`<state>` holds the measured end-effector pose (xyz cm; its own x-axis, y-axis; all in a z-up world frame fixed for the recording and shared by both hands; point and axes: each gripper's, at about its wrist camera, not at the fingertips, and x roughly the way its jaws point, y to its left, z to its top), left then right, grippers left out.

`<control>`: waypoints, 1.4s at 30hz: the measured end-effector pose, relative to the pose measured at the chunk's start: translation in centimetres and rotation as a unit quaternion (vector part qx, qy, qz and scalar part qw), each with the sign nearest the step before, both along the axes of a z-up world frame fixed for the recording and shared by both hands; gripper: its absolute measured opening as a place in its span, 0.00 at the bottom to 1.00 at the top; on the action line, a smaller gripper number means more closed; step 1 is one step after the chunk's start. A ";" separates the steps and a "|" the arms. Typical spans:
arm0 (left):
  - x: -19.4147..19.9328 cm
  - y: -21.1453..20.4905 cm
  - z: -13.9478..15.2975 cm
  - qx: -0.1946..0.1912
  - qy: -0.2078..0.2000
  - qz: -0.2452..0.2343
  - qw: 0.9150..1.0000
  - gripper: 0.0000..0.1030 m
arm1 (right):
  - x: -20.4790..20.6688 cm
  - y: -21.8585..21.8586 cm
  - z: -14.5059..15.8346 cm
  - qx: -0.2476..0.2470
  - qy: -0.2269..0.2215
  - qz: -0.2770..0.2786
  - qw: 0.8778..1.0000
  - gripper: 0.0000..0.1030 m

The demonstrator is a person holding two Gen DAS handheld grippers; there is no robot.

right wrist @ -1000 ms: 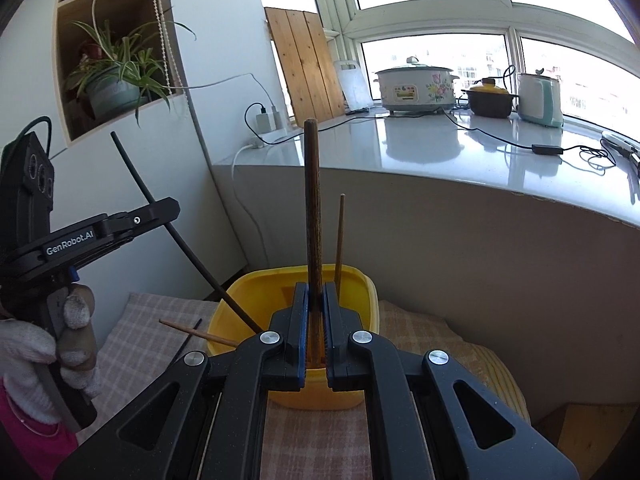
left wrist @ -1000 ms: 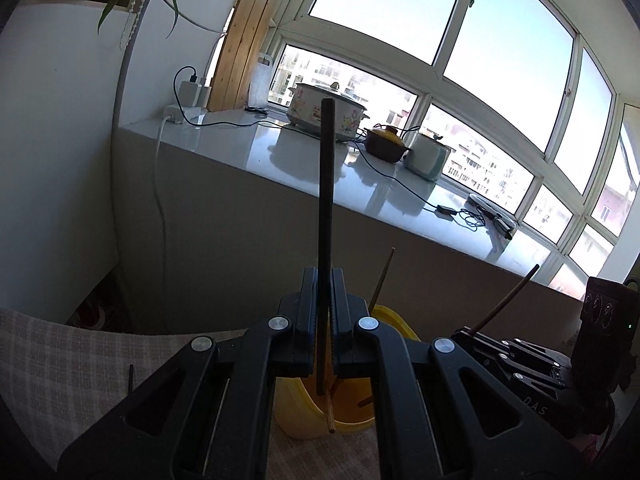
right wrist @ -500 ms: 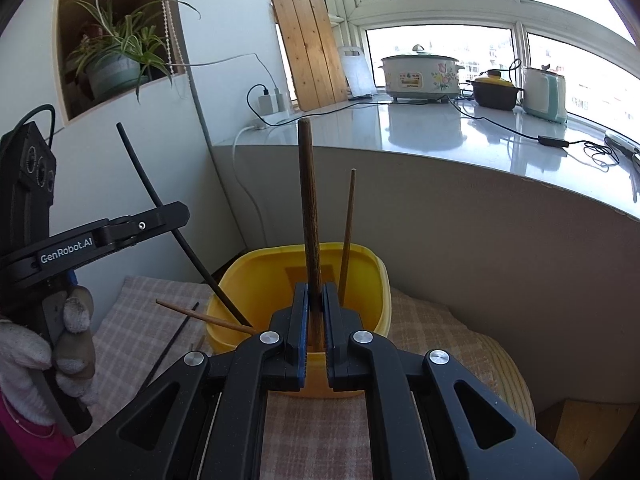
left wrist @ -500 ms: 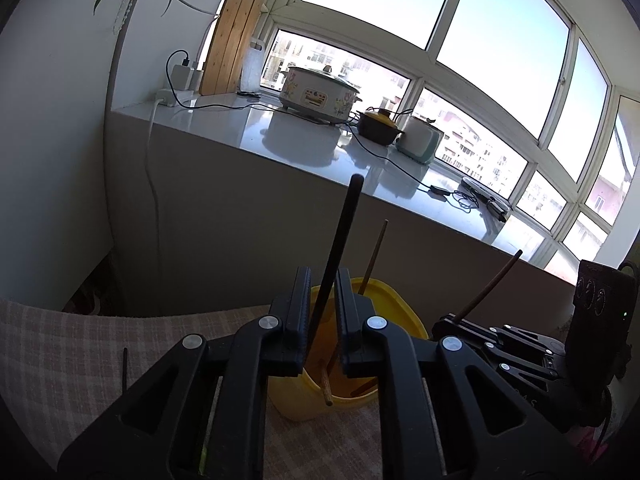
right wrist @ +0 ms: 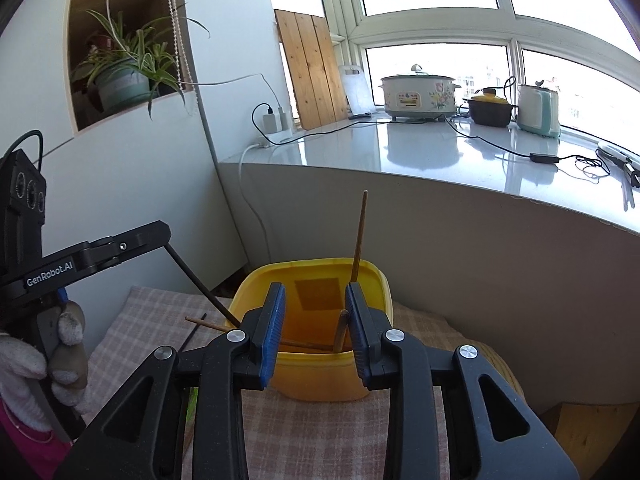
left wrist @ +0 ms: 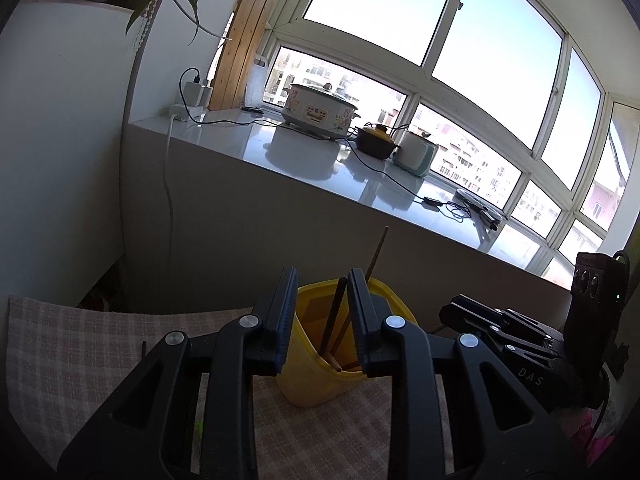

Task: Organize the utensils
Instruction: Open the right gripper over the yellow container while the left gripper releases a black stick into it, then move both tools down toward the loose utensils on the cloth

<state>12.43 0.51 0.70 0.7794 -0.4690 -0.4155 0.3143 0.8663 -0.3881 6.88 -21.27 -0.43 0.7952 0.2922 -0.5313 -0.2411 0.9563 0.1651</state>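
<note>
Yellow tub [right wrist: 320,376] sits low in the middle, with chopsticks [right wrist: 358,236] standing inside it. My left tongs [left wrist: 322,320] and right tongs [right wrist: 314,330] are both wide apart, gripping nothing. Chopsticks look light, stiff and slippery, so I'd pinch one near its middle.

Left gripper [left wrist: 322,316] held just above the yellow container [left wrist: 304,384], jaws parted with a clear gap, nothing clamped. Right gripper [right wrist: 315,326] likewise over the container's near rim, jaws spread wide, gripping nothing. White-gloved left hand [right wrist: 44,364] wrapped around its gripper's handle, left of the container.
</note>
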 end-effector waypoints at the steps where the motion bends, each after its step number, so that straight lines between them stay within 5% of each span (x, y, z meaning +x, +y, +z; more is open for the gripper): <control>1: -0.4 0.3 0.2 -0.001 -0.003 0.003 1.000 0.24 | -0.1 0.1 0.2 0.002 -0.003 0.001 1.000 0.28; 11: -3.9 4.7 0.9 0.011 -0.020 0.035 0.999 0.24 | -1.7 1.2 1.5 0.014 -0.026 0.024 0.999 0.28; 22: -5.2 10.4 -4.9 0.020 0.057 0.092 0.994 0.24 | -3.7 4.4 0.5 0.009 -0.014 0.095 0.995 0.28; 31: -5.4 12.1 -10.1 0.023 0.117 0.100 0.988 0.24 | -4.4 8.5 -3.1 -0.017 0.038 0.151 0.988 0.28; 42: -6.0 8.5 -15.1 0.048 0.184 0.036 0.981 0.24 | -3.3 11.4 -10.4 -0.051 0.139 0.159 0.976 0.28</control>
<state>6.40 9.02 -14.36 0.5982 -0.3630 -0.7145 0.1054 0.9194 -0.3789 3.53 -9.84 -10.78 0.4937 0.4345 -0.7533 -0.4875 0.8556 0.1740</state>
